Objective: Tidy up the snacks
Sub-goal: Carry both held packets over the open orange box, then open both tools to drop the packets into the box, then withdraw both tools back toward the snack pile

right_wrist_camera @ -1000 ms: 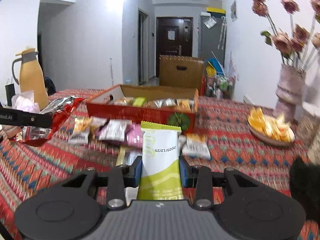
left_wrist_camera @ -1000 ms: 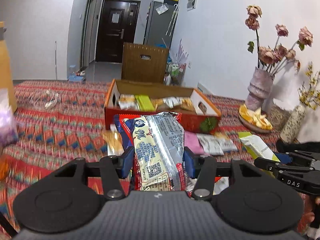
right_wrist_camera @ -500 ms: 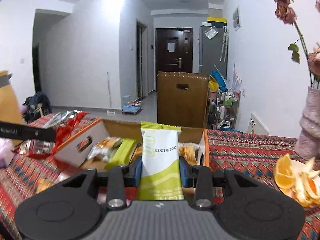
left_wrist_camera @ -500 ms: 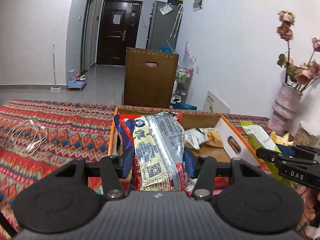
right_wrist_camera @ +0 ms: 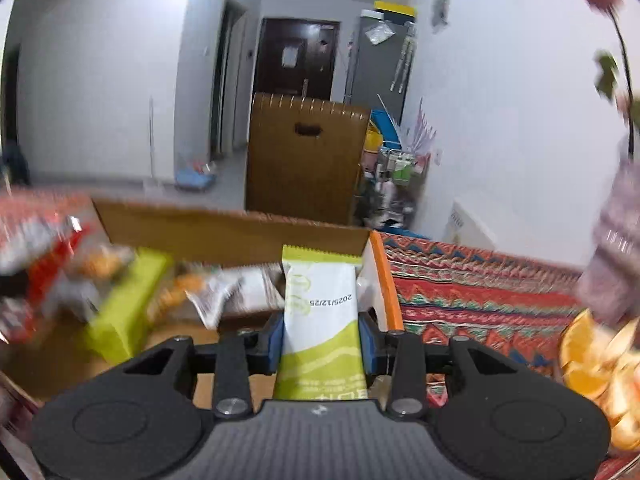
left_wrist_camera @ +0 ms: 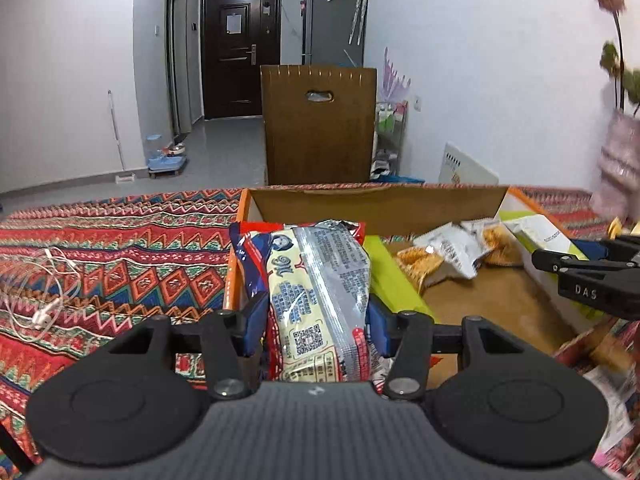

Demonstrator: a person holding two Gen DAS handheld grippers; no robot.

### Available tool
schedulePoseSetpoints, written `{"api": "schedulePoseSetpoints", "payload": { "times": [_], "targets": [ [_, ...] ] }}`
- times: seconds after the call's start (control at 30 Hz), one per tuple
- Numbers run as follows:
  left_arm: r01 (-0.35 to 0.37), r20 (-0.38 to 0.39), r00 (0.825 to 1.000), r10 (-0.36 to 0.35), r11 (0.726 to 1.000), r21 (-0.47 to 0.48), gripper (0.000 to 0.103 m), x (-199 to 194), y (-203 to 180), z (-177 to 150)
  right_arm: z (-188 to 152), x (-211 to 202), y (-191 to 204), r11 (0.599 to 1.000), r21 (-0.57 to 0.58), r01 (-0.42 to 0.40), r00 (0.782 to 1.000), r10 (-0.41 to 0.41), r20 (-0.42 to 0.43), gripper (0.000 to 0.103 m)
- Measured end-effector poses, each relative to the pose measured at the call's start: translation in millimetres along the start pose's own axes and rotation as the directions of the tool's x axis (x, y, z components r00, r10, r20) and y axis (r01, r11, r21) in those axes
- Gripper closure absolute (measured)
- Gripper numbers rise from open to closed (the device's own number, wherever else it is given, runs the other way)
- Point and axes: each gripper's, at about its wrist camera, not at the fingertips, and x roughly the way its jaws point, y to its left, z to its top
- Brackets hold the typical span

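My left gripper (left_wrist_camera: 316, 320) is shut on a red and silver snack packet (left_wrist_camera: 316, 292), held over the left end of the open cardboard box (left_wrist_camera: 376, 204). My right gripper (right_wrist_camera: 320, 340) is shut on a white and green snack packet (right_wrist_camera: 320, 312), held over the right end of the same box (right_wrist_camera: 232, 232). Inside the box lie a lime green packet (left_wrist_camera: 396, 284), orange snack bags (left_wrist_camera: 416, 268) and a white and grey packet (left_wrist_camera: 452, 248). The right gripper (left_wrist_camera: 592, 280) with its packet shows at the right of the left wrist view.
The box stands on a table with a red patterned cloth (left_wrist_camera: 120, 248). White earphones (left_wrist_camera: 40, 304) lie on the cloth at the left. A plate of orange pieces (right_wrist_camera: 596, 368) and a vase (right_wrist_camera: 616, 248) stand to the right. A brown chair back (left_wrist_camera: 320, 120) is behind the table.
Both grippers have moved forward with their packets, from above the table in front of the box to over the box's inside. The right wrist view is blurred with motion.
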Motion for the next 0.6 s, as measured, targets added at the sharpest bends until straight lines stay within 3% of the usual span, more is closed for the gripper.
{"api": "schedulePoseSetpoints", "payload": {
  "times": [0.23, 0.6],
  "targets": [
    [0.023, -0.037, 0.999, -0.024, 1.0, -0.017, 0.046, -2, -1, -2, -9, -1, 22, 0.99, -0.111, 0.085, 0.996, -0.086, -0.005, 0.06],
    [0.029, -0.004, 1.0, -0.029, 0.999, -0.022, 0.039, -51, -2, -1, 2, -61, 5, 0.998, -0.058, -0.022, 0.999, 0.025, 0.044, 0.049]
  ]
}}
